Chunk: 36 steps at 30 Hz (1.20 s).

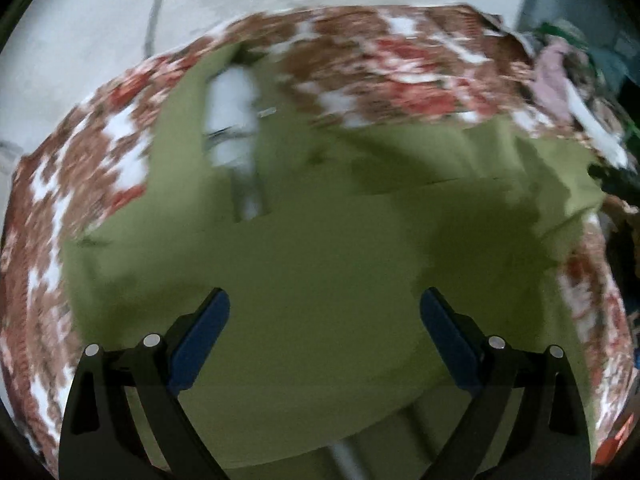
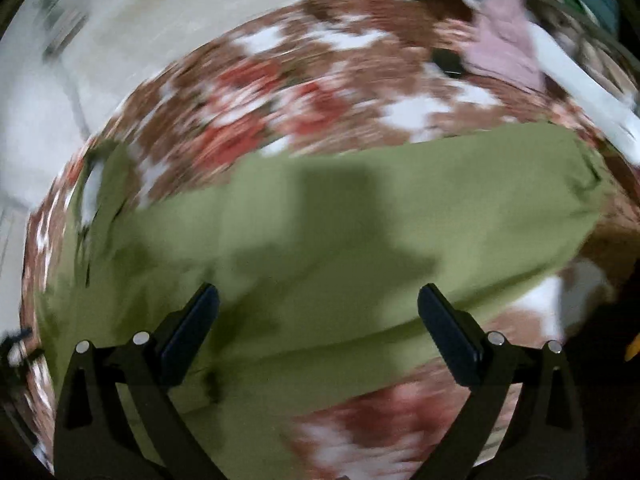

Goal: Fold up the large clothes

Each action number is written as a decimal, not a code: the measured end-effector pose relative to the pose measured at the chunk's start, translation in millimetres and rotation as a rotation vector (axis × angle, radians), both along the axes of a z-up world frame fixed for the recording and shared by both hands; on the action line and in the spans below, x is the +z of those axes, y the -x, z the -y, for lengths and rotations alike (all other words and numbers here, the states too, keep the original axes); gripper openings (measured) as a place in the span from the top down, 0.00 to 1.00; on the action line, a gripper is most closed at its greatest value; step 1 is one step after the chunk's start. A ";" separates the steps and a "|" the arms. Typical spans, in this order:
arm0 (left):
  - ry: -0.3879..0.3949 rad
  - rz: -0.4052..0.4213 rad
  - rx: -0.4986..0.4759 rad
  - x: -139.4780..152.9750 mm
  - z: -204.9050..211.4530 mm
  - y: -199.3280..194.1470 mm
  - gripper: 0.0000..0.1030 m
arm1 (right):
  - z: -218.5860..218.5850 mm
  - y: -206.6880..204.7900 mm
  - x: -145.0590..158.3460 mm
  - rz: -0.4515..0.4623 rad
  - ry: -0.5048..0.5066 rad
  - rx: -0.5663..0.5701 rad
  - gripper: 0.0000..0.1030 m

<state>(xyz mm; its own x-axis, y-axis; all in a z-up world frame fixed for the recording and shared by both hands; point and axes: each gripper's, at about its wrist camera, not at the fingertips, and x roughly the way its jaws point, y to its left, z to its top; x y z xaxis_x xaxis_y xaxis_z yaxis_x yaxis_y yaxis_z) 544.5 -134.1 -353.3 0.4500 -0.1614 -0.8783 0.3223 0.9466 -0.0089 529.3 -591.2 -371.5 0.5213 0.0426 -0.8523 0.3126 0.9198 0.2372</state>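
A home bedroom. A bed with a floral bedspread in red, brown and white fills the view. Loose clothes lie heaped at its far right.

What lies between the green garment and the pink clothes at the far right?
In the right wrist view, only floral bedcover separates the green garment from the pink clothes.
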 end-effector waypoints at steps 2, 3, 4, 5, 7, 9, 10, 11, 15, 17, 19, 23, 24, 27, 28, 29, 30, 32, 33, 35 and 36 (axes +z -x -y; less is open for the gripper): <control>0.012 -0.009 -0.017 -1.6 31.9 3.7 0.08 | 46.8 -2.0 8.2 -0.020 0.058 -0.054 0.05; 0.022 -0.023 -0.022 -4.9 47.7 2.5 0.08 | 65.6 -2.8 11.3 -0.028 0.079 -0.076 0.05; 0.029 -0.032 -0.025 -8.2 57.6 3.1 0.08 | 89.6 -4.8 11.8 -0.047 0.085 -0.100 0.05; 0.034 -0.038 -0.024 -11.5 68.1 5.0 0.08 | 108.7 -5.4 10.6 -0.062 0.067 -0.114 0.05; 0.057 -0.041 -0.006 -16.3 87.4 5.1 0.08 | 161.7 -7.0 5.5 -0.088 -0.030 -0.193 0.05; 0.098 -0.054 0.010 -18.8 104.8 5.0 0.08 | 209.9 -3.8 0.7 -0.101 -0.127 -0.304 0.05; 0.115 -0.061 0.015 -20.2 112.7 5.1 0.08 | 232.1 -2.1 -3.1 -0.100 -0.191 -0.360 0.04; 0.130 -0.069 0.018 -22.3 120.0 5.3 0.08 | 254.2 -1.2 -10.7 -0.102 -0.280 -0.408 0.05; 0.145 -0.122 0.012 -40.2 148.9 4.9 0.08 | 308.1 3.6 -45.5 -0.143 -0.488 -0.526 0.05; 0.137 -0.141 0.010 -47.9 159.6 4.6 0.08 | 323.2 2.6 -58.8 -0.160 -0.516 -0.545 0.05; 0.133 -0.150 0.010 -50.8 164.3 5.0 0.08 | 337.0 3.8 -71.9 -0.169 -0.532 -0.580 0.05; 0.134 -0.161 0.017 -50.7 164.4 6.7 0.08 | 347.1 3.2 -90.1 -0.194 -0.546 -0.585 0.05; 0.135 -0.162 0.020 -50.4 162.9 7.2 0.08 | 346.4 2.4 -94.4 -0.194 -0.554 -0.576 0.05; 0.143 -0.176 0.030 -55.8 156.6 9.4 0.08 | 346.3 -3.3 -103.6 -0.193 -0.568 -0.539 0.10; 0.149 -0.189 0.031 -59.7 154.7 10.0 0.08 | 345.8 -4.4 -104.6 -0.184 -0.566 -0.526 0.11; 0.145 -0.197 0.036 -63.9 152.6 10.4 0.08 | 345.7 -5.0 -105.1 -0.176 -0.566 -0.523 0.14; 0.130 -0.196 0.049 -69.4 149.7 10.8 0.08 | 346.3 -4.3 -106.4 -0.162 -0.577 -0.522 0.22; 0.113 -0.195 0.066 -78.6 146.8 10.9 0.09 | 347.6 -3.3 -108.8 -0.161 -0.567 -0.520 0.41; 0.107 -0.198 0.075 -85.4 146.6 10.9 0.09 | 347.7 -2.6 -111.5 -0.183 -0.539 -0.511 0.66; 0.108 -0.214 0.087 -97.4 149.1 11.0 0.09 | 349.3 0.7 -116.0 -0.197 -0.516 -0.505 0.82; 0.111 -0.222 0.091 -101.6 150.4 10.7 0.09 | 350.3 2.7 -117.2 -0.188 -0.521 -0.501 0.86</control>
<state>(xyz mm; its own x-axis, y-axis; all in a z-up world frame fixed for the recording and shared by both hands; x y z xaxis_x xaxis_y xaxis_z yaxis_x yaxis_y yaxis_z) 533.7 -284.5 -454.9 0.2655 -0.2304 -0.9362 0.2146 0.9608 -0.1756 526.6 -941.5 -488.7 0.4318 0.2611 -0.8634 0.7428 0.4400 0.5046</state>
